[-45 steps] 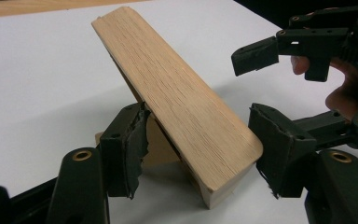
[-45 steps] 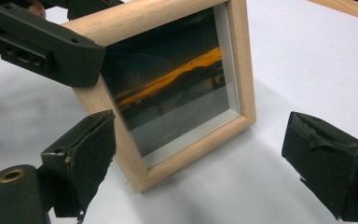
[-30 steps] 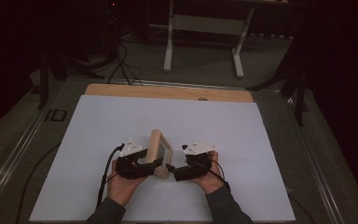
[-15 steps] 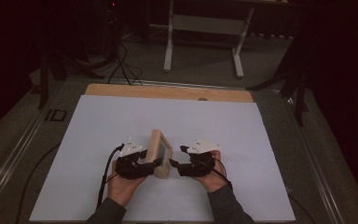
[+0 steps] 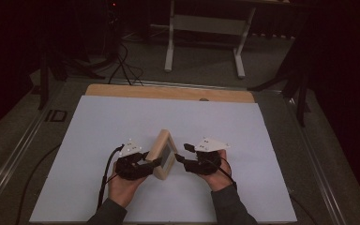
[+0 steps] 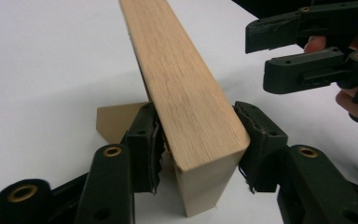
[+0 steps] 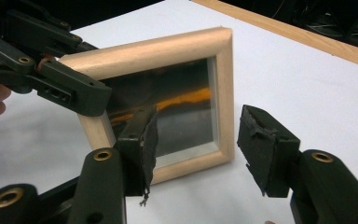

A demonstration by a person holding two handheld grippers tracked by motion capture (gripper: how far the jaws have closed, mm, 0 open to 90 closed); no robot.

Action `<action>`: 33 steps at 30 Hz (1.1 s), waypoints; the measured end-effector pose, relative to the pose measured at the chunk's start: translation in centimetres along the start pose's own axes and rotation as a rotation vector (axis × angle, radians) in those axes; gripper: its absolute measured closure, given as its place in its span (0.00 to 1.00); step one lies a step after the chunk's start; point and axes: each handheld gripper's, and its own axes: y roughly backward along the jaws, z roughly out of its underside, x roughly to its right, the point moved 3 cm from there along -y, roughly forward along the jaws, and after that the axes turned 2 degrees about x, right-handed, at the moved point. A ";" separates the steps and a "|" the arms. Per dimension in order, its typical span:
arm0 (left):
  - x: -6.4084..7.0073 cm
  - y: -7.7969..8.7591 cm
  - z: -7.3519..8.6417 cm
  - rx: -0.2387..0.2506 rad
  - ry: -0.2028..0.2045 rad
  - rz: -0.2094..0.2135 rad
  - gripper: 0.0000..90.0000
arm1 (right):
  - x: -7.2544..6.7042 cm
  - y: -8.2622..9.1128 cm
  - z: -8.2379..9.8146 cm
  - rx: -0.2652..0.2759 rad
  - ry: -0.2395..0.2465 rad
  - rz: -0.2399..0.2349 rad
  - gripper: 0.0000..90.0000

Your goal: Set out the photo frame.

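Upright, wooden frame clamped by left claw; no legible writing.

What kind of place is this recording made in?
Probably a dim lab or recording studio: a white work table with a wooden far edge, cables on the floor, and a stand's white legs behind.

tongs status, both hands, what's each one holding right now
Left tongs: closed on the wooden picture frame, gripping its edge.
Right tongs: open, holding nothing, just in front of the frame's glass.
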 end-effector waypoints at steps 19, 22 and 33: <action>1.1 -0.2 0.0 -0.010 -0.073 0.035 0.67 | 0.6 1.0 -0.6 0.041 -0.011 0.044 0.64; 1.4 -0.2 0.1 -0.014 -0.094 0.032 0.67 | 0.7 1.3 -0.7 0.052 -0.016 0.058 0.67; 2.2 -0.3 0.2 -0.029 -0.168 0.025 0.67 | 1.1 1.9 -0.9 0.088 -0.027 0.094 0.80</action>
